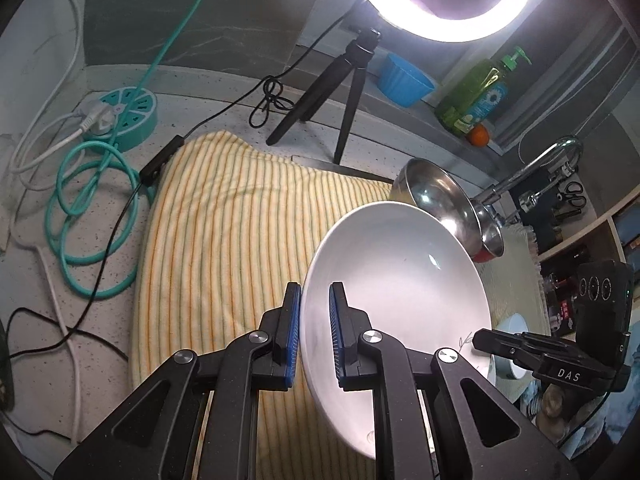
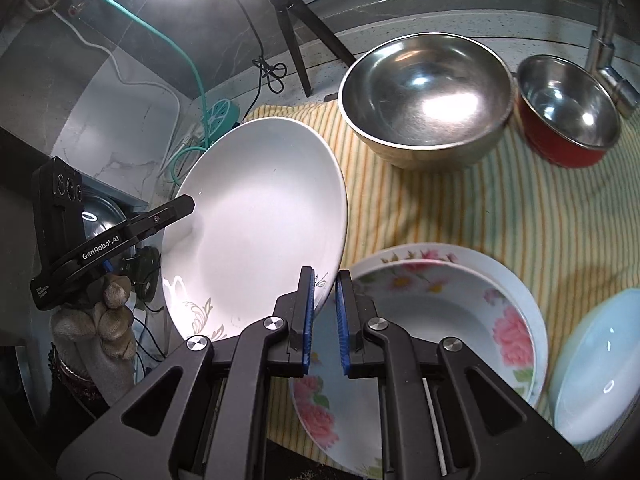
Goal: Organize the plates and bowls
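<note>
Taking the white plate [image 1: 400,292] as the landmark, it hangs tilted above the yellow-striped towel [image 1: 224,220], clenched at two opposite points of its rim. Far to its left in the left wrist view, on the speckled counter [image 1: 32,184], sits a round teal power strip [image 1: 128,116] with a white plug in it and a looped teal cable [image 1: 88,220] below it. Nearer, the left gripper [image 1: 315,320] is clamped on the plate's left rim, one blue pad outside and one inside. Above the plate stands a black tripod [image 1: 328,96] carrying a lit ring light [image 1: 440,0]; right of the tripod on a ledge are a blue ribbed cup [image 1: 404,78], a green pump bottle [image 1: 476,92] and an orange [image 1: 479,135]. Just behind the plate's upper right edge lies a large steel bowl [image 1: 436,196], with a chrome tap [image 1: 536,168] further right. In the right wrist view, a gloved hand [image 2: 108,312] grips the left tool at the plate's left; the right gripper [image 2: 325,292] pinches the plate's lower right rim beside its leaf pattern. Right of the plate on the towel come the large steel bowl again, then a smaller red-sided steel bowl [image 2: 568,112]. Below and right of the plate lies a floral bowl [image 2: 452,316] nested in a floral plate [image 2: 536,320], over another floral plate [image 2: 320,408], and furthest right a pale blue bowl [image 2: 600,368].
</note>
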`<move>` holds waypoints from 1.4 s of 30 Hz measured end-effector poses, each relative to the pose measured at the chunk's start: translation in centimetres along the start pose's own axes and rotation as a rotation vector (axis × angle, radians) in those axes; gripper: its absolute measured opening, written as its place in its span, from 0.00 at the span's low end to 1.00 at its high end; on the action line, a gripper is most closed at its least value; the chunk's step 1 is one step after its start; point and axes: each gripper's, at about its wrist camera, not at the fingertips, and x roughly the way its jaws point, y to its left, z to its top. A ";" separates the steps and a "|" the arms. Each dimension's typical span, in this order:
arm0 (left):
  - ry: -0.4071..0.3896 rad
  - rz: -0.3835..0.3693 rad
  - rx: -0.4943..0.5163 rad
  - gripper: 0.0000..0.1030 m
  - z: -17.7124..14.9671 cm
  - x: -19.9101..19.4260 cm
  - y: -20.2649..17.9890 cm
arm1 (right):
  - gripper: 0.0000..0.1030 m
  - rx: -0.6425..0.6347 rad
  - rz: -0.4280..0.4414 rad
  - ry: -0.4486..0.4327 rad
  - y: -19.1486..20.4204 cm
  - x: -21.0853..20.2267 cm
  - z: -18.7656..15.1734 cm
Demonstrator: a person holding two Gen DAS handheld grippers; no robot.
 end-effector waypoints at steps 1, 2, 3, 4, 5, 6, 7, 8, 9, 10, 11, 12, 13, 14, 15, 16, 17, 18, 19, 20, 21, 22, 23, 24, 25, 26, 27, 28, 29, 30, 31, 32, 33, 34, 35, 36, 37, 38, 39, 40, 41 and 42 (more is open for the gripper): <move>0.002 -0.004 0.001 0.12 -0.2 0.0 -0.3 | 0.10 0.004 0.000 -0.002 -0.2 -0.3 -0.2; 0.004 -0.007 0.004 0.12 -0.5 0.0 -0.5 | 0.10 0.007 -0.002 -0.003 -0.5 -0.6 -0.4; 0.008 -0.010 0.007 0.12 -0.7 0.0 -0.8 | 0.10 0.010 -0.003 -0.005 -0.7 -0.9 -0.7; 0.010 -0.013 0.009 0.12 -0.9 0.0 -1.0 | 0.10 0.014 -0.004 -0.006 -0.8 -1.1 -0.8; 0.014 -0.015 0.013 0.12 -1.1 0.1 -1.3 | 0.10 0.017 -0.004 -0.008 -1.0 -1.3 -1.0; 0.017 -0.017 0.015 0.12 -1.3 0.0 -1.5 | 0.10 0.019 -0.005 -0.009 -1.2 -1.5 -1.2; 0.019 -0.020 0.018 0.12 -1.5 0.0 -1.8 | 0.10 0.020 -0.006 -0.010 -1.3 -1.7 -1.5; 0.021 -0.023 0.022 0.12 -1.7 0.0 -2.0 | 0.10 0.022 -0.009 -0.011 -1.5 -2.0 -1.7; 0.024 -0.026 0.026 0.12 -1.9 -0.1 -2.3 | 0.10 0.021 -0.014 -0.005 -1.7 -2.2 -2.1; 0.027 -0.027 0.033 0.12 -2.0 -0.1 -2.7 | 0.10 0.028 -0.015 -0.005 -1.9 -2.4 -2.3; 0.030 -0.027 0.042 0.12 -2.2 0.0 -3.1 | 0.10 0.033 -0.015 -0.005 -2.1 -2.5 -2.4; 0.035 -0.027 0.053 0.12 -2.4 0.1 -3.5 | 0.10 0.039 -0.016 -0.005 -2.4 -2.7 -2.7; 0.040 -0.028 0.061 0.12 -2.5 0.2 -3.8 | 0.10 0.046 -0.019 -0.006 -2.7 -2.9 -3.0; 0.045 -0.029 0.067 0.12 -2.7 0.3 -4.1 | 0.10 0.052 -0.022 -0.006 -3.0 -3.1 -3.3; 0.052 -0.032 0.074 0.12 -2.9 0.5 -4.5 | 0.10 0.057 -0.024 -0.007 -3.2 -3.3 -3.7; 0.057 -0.034 0.080 0.12 -3.0 0.7 -4.8 | 0.10 0.063 -0.026 -0.007 -3.5 -3.5 -4.1; 0.064 -0.037 0.086 0.12 -3.2 0.9 -5.1 | 0.10 0.070 -0.030 -0.007 -3.9 -3.7 -4.4; 0.070 -0.040 0.091 0.12 -3.4 1.1 -5.3 | 0.10 0.075 -0.033 -0.007 -4.2 -3.9 -4.7; 0.077 -0.043 0.094 0.12 -3.6 1.3 -5.6 | 0.10 0.081 -0.036 -0.007 -4.4 -4.0 -4.9; 0.084 -0.045 0.098 0.12 -3.8 1.5 -5.8 | 0.10 0.089 -0.041 -0.007 -4.7 -4.2 -5.2; 0.093 -0.049 0.102 0.12 -4.0 1.7 -6.1 | 0.10 0.092 -0.044 -0.006 -5.0 -4.3 -5.3; 0.100 -0.052 0.106 0.12 -4.2 1.9 -6.3 | 0.10 0.100 -0.049 -0.006 -5.4 -4.4 -5.6; 0.108 -0.055 0.110 0.12 -4.4 2.2 -6.6 | 0.10 0.108 -0.052 -0.004 -5.7 -4.5 -5.7; 0.114 -0.058 0.113 0.12 -4.6 2.3 -6.8 | 0.10 0.112 -0.054 -0.003 -6.0 -4.6 -5.9; 0.120 -0.060 0.117 0.12 -4.7 2.5 -7.0 | 0.10 0.118 -0.058 -0.002 -6.3 -4.7 -6.1; 0.126 -0.061 0.121 0.12 -4.9 2.7 -7.2 | 0.10 0.124 -0.063 0.000 -6.6 -4.8 -6.4; 0.131 -0.063 0.125 0.12 -5.1 2.9 -7.4 | 0.10 0.128 -0.067 0.002 -6.8 -4.8 -6.5; 0.138 -0.065 0.129 0.12 -5.2 3.1 -7.7 | 0.10 0.132 -0.071 0.004 -7.1 -4.9 -6.7; 0.141 -0.066 0.133 0.12 -5.4 3.1 -7.8 | 0.10 0.138 -0.075 0.005 -7.3 -4.9 -6.9; 0.146 -0.068 0.138 0.12 -5.6 3.3 -8.0 | 0.10 0.142 -0.079 0.006 -7.6 -5.0 -7.1; 0.151 -0.070 0.141 0.12 -5.7 3.4 -8.1 | 0.10 0.145 -0.083 0.007 -7.8 -5.1 -7.3; 0.155 -0.071 0.144 0.12 -5.8 3.5 -8.3 | 0.10 0.148 -0.086 0.007 -8.0 -5.2 -7.4; 0.159 -0.072 0.146 0.12 -5.9 3.6 -8.4 | 0.10 0.151 -0.088 0.007 -8.1 -5.1 -7.6; 0.164 -0.073 0.151 0.12 -6.1 3.8 -8.6 | 0.10 0.153 -0.092 0.007 -8.3 -5.2 -7.7; 0.168 -0.073 0.153 0.12 -6.2 3.8 -8.7 | 0.10 0.155 -0.098 0.008 -8.5 -5.2 -7.9; 0.172 -0.074 0.156 0.12 -6.3 3.9 -8.8 | 0.10 0.158 -0.102 0.009 -8.6 -5.2 -8.0; 0.175 -0.074 0.160 0.12 -6.4 4.0 -8.9 | 0.10 0.160 -0.104 0.010 -8.7 -5.3 -8.2; 0.179 -0.073 0.163 0.12 -6.5 4.2 -9.0 | 0.10 0.163 -0.107 0.012 -8.8 -5.3 -8.3; 0.184 -0.073 0.167 0.12 -6.7 4.3 -9.1 | 0.10 0.166 -0.108 0.013 -9.0 -5.3 -8.4; 0.189 -0.071 0.171 0.12 -6.8 4.4 -9.2 | 0.10 0.168 -0.112 0.014 -9.1 -5.3 -8.5; 0.193 -0.070 0.173 0.12 -6.9 4.6 -9.2 | 0.10 0.168 -0.115 0.014 -9.2 -5.3 -8.6; 0.197 -0.069 0.174 0.12 -7.0 4.7 -9.2 | 0.10 0.170 -0.116 0.015 -9.2 -5.3 -8.7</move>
